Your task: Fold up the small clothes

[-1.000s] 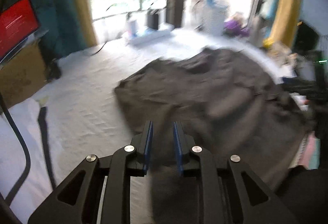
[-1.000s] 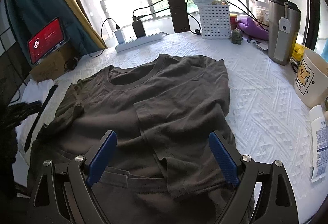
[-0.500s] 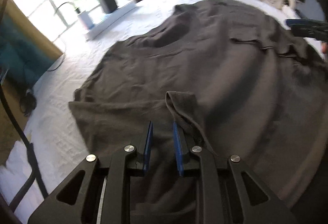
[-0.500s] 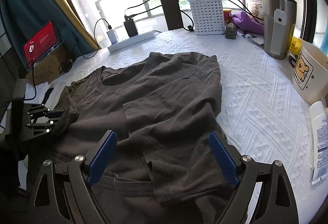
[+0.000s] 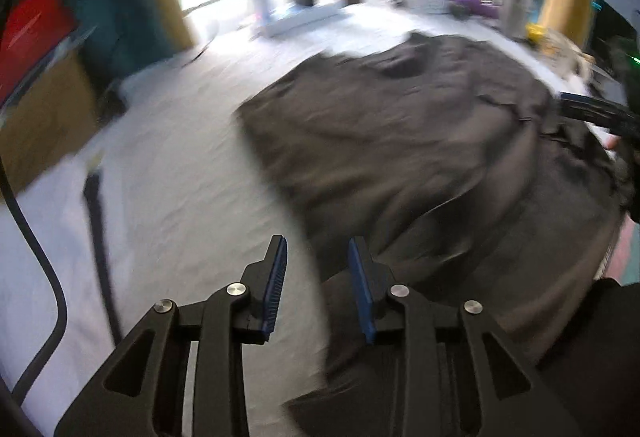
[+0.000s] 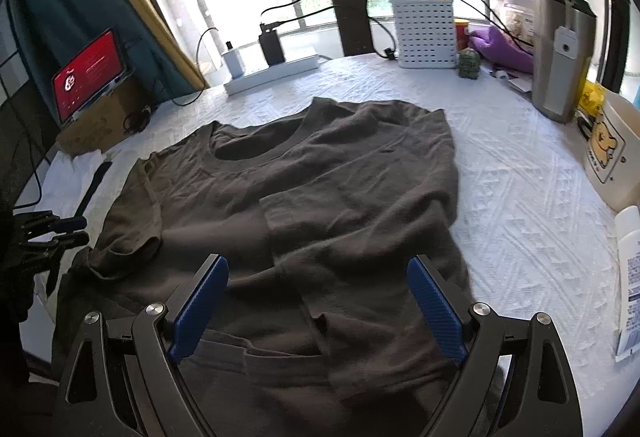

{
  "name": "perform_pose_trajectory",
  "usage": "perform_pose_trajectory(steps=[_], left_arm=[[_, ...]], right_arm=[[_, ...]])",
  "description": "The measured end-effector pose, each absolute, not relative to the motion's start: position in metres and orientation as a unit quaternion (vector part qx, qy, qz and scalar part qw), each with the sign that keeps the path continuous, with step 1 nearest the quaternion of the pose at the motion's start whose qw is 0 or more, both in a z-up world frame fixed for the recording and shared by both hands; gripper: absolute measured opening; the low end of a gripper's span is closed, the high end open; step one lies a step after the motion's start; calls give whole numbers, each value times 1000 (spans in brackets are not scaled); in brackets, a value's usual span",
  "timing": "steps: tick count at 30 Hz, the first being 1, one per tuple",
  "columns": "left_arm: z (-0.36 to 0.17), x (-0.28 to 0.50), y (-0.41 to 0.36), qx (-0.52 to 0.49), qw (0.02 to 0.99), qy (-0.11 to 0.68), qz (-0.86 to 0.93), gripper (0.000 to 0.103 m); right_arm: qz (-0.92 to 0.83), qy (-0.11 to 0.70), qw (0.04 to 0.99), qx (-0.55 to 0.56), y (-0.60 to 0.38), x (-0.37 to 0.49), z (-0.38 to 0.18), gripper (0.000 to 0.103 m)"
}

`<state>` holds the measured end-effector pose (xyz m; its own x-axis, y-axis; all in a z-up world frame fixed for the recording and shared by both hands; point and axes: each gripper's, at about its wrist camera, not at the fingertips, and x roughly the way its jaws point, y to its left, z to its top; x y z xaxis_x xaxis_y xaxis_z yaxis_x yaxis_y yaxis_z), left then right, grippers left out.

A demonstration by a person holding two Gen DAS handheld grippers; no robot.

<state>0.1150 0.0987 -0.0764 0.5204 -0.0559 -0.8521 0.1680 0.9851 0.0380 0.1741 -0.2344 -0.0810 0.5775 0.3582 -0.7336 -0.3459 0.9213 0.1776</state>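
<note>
A dark grey T-shirt [image 6: 320,197] lies flat on the white tablecloth [image 6: 520,197], collar toward the window. Its right side is folded in over the chest, and its left sleeve [image 6: 132,233] is turned inward. My left gripper [image 5: 318,249] hovers at the shirt's left edge [image 5: 360,197]. Its jaws are opening and nothing is pinched between the blue pads [image 5: 276,277]. It also shows small at the left of the right wrist view as the left gripper [image 6: 72,231]. My right gripper [image 6: 318,269] stands wide open over the shirt's lower part, holding nothing.
A power strip [image 6: 276,71] with chargers, a white basket [image 6: 426,33], a steel tumbler [image 6: 560,49] and a bear mug [image 6: 608,149] line the back and right. A red-screened tablet [image 6: 90,71] sits on a cardboard box at the left. A black cable [image 5: 36,257] hangs nearby.
My left gripper has drawn back from over the shirt to its left edge, and its jaws have parted. The left sleeve now lies folded in. The right gripper has stayed put.
</note>
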Motion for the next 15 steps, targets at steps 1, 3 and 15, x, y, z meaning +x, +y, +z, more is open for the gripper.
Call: perform_pose_trajectory(steps=[1,3,15], left_arm=[[-79,111,105,51,869,488,-57,31],[-82,105,113,31,869,491,-56,31],[-89,79,96,-57,857,488,-156,31]], right_arm=[[202,415,887,5,-231,173,-81,92],[207,416,886,1,-225,172,-81,92],[213,414,885,-13,-212,162,-79,92]])
